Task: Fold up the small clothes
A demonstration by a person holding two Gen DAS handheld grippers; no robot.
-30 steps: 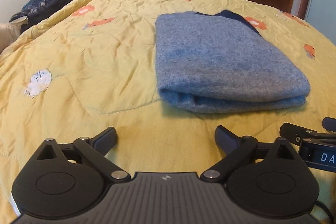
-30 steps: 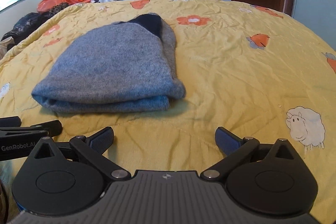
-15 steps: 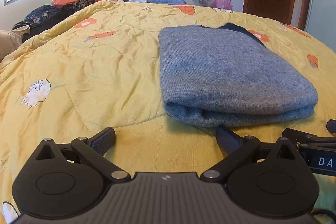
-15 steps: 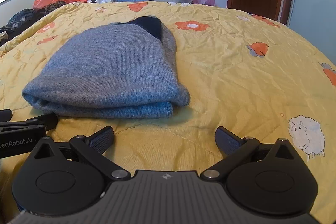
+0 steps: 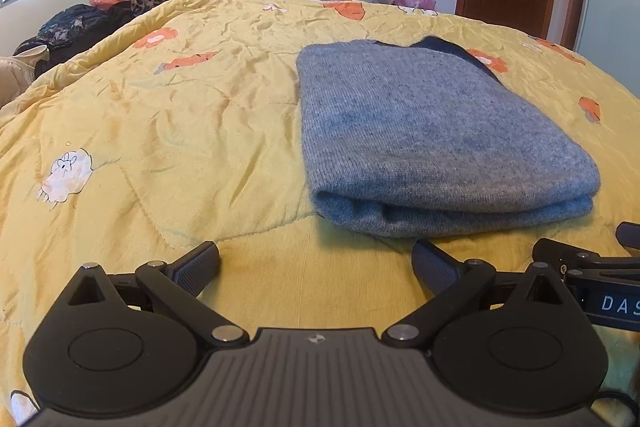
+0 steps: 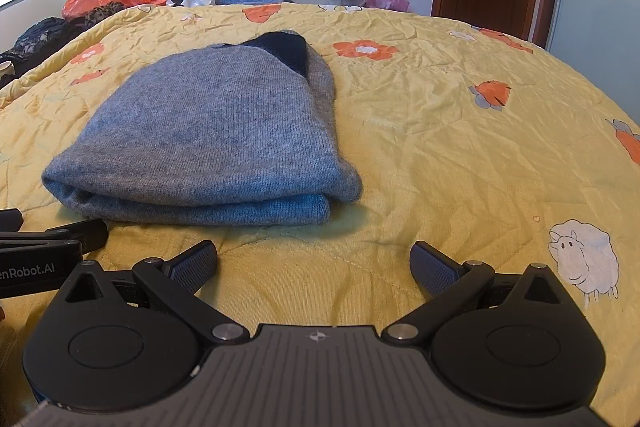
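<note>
Big bed under a crinkly yellow quilt with orange flowers and white sheep [image 5: 168,131]. On top, near the front edge, a soft grey knitted sweater with a dark blue collar [image 6: 216,131], folded into a thick bundle (looks done, or nearly). Just before it, left gripper [image 5: 316,263] and right gripper [image 6: 314,261], fingers wide apart, holding nothing. Next, probably: press flat or pick up, gently, so no layers slip.

A folded grey sweater [image 6: 212,143] lies on the yellow quilt [image 6: 440,131]. The right gripper [image 6: 314,261] hangs just in front of it, fingers spread wide, holding nothing.
</note>
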